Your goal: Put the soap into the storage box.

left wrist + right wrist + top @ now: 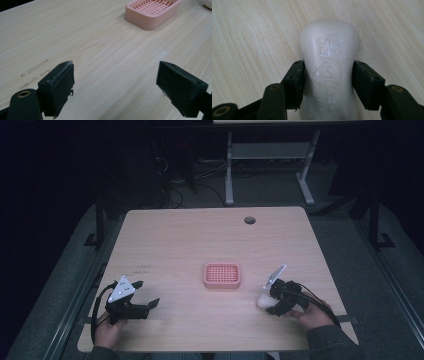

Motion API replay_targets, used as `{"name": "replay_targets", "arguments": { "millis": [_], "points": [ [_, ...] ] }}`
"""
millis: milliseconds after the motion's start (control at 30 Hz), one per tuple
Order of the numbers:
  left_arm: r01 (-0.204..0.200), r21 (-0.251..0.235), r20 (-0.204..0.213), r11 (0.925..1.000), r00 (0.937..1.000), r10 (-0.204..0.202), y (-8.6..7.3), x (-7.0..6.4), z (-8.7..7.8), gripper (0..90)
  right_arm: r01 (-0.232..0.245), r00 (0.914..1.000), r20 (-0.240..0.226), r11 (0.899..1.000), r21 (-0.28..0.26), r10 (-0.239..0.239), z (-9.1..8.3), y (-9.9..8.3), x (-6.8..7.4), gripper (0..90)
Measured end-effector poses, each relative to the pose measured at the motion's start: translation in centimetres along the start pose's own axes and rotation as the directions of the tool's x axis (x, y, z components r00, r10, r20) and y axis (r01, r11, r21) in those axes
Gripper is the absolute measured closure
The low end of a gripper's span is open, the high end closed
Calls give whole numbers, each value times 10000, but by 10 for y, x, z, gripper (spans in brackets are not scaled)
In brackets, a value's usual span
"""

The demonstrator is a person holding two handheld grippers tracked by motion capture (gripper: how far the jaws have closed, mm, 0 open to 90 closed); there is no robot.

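White waisted soap bar [329, 72] with embossed lettering, lying on pale wooden table [190, 235], clamped in right gripper [328, 82]; left gripper [115, 87] gaping apart; pink slotted soap dish [222, 275] sitting nearby.

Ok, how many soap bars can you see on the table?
1. The soap sits at the table's right front, between the right gripper's jaws, right of the pink dish. None lies in the dish.
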State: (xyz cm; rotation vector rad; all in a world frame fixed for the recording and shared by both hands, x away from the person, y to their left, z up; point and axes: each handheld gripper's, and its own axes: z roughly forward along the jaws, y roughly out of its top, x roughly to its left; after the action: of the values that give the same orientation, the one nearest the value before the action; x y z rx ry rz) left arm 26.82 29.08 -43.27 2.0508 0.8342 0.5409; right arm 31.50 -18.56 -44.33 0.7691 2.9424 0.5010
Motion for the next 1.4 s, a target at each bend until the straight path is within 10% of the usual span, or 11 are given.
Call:
{"name": "replay_targets", "arguments": {
  "millis": [1400],
  "points": [
    [66, -74, -55, 10000, 10000, -66, 0, 1, -2, 145, 506, 9985, 211, 9981, -357, -498, -23, 14, 4, 490]
  ]
}}
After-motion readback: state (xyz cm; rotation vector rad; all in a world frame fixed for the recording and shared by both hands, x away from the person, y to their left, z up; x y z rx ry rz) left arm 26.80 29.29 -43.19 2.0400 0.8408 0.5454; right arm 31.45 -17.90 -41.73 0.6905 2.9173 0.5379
